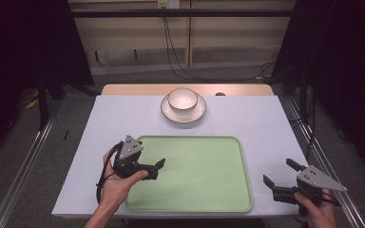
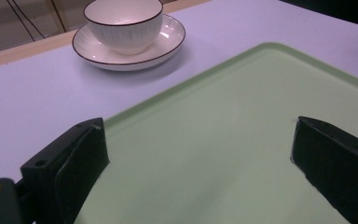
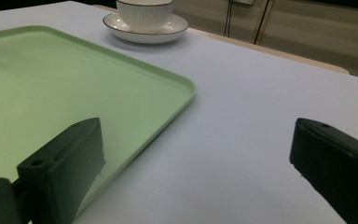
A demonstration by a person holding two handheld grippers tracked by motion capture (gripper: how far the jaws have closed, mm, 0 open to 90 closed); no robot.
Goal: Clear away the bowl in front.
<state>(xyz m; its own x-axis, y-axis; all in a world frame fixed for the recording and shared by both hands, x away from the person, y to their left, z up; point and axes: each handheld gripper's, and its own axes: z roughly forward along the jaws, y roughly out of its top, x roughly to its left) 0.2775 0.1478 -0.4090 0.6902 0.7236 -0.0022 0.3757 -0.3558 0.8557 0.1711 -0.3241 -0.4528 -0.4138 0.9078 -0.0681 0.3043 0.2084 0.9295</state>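
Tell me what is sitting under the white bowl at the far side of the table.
The white bowl sits on a white saucer with a dark rim line, resting on the table. The saucer's centre is covered by the bowl, so its middle cannot be seen.

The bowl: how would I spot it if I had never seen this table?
Start at the big green tray on the lilac table; look past its far edge. There a white saucer carries the bowl: white, ribbed outside, dark-rimmed, the only deep vessel.

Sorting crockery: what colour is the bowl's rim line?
Dark brown on the white ribbed bowl; left gripper view.
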